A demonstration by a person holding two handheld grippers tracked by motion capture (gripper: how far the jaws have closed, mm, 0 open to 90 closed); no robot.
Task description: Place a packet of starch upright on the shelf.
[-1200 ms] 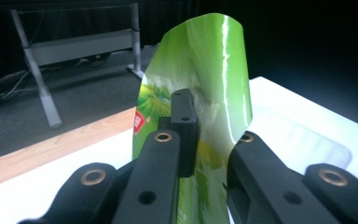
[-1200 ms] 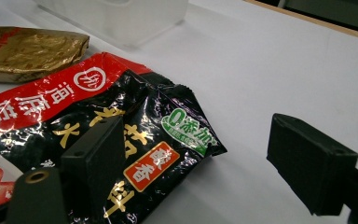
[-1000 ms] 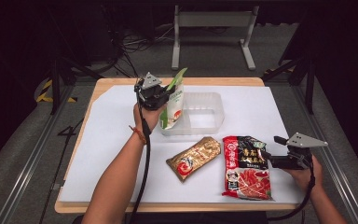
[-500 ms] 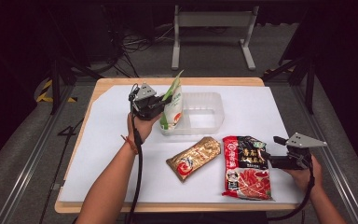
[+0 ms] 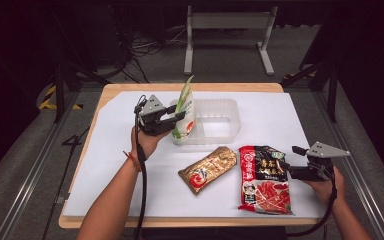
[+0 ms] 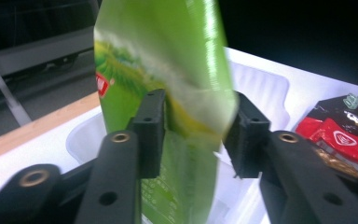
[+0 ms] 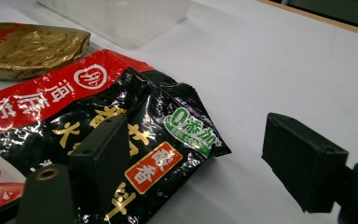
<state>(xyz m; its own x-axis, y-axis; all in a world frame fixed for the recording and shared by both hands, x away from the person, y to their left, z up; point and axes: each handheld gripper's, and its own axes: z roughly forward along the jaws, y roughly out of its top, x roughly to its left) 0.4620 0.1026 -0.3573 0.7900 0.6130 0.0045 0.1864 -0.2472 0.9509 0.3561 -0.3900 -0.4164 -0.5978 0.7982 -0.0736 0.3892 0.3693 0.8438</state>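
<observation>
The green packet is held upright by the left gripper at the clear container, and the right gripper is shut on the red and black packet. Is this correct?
One detail is wrong. The right gripper is open, not shut: in the right gripper view its jaws stand apart over a corner of the red and black packet. The rest holds: the left gripper clamps the green packet upright at the clear container.

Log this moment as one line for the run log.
left tool: shut on green pouch, at clear tray | right tool: open, by red-black packet | gold packet: on table
</observation>
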